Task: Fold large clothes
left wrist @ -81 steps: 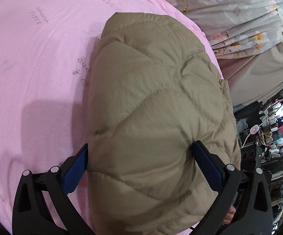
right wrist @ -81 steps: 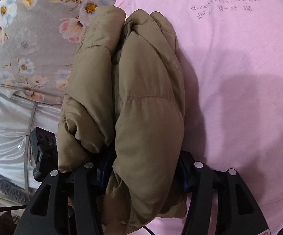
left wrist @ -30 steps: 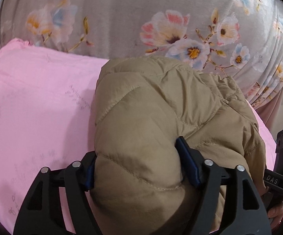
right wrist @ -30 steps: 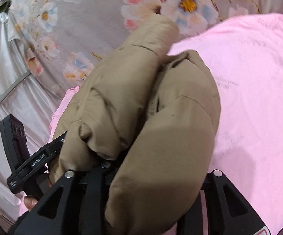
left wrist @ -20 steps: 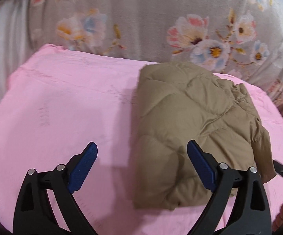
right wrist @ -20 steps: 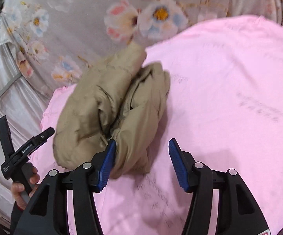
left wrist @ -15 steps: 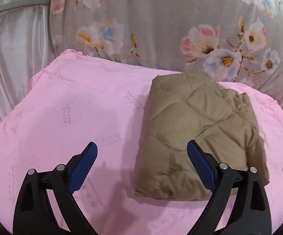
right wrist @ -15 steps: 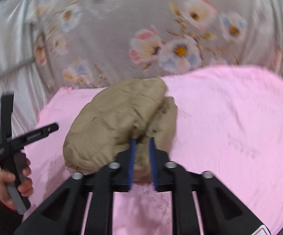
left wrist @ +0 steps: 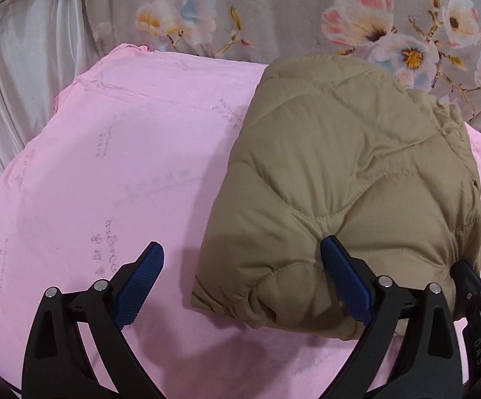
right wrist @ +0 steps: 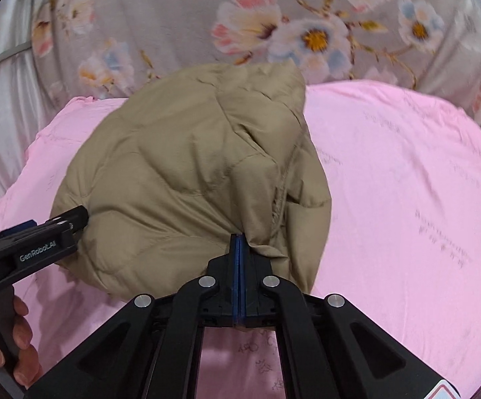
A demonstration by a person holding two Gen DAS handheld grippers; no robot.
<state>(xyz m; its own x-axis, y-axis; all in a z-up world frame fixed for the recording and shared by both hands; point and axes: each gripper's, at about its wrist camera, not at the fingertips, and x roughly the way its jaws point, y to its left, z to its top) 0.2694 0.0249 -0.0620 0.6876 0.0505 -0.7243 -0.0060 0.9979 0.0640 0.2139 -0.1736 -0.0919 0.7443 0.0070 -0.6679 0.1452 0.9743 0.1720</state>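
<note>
A tan quilted puffer jacket [left wrist: 346, 179] lies folded into a thick bundle on the pink sheet [left wrist: 134, 173]. My left gripper [left wrist: 240, 262] is open; its right finger presses into the jacket's near edge, its left finger is over bare sheet. In the right wrist view the jacket [right wrist: 190, 179] lies in front of my right gripper [right wrist: 239, 242], whose jaws are closed together with the tips against the jacket's near fold; I cannot tell whether fabric is pinched. The left gripper [right wrist: 41, 236] shows at that view's left edge against the jacket.
A grey floral blanket [left wrist: 306, 10] runs along the far side of the sheet. Shiny grey fabric [left wrist: 17, 66] hangs at the left. The person's hand [right wrist: 17, 342] holds the left gripper's handle at lower left. Pink sheet [right wrist: 406, 216] extends to the right of the jacket.
Both grippers let go of the jacket and set it down on the sheet. The right gripper then shut and moved up against the jacket; the left came back to its near edge.
</note>
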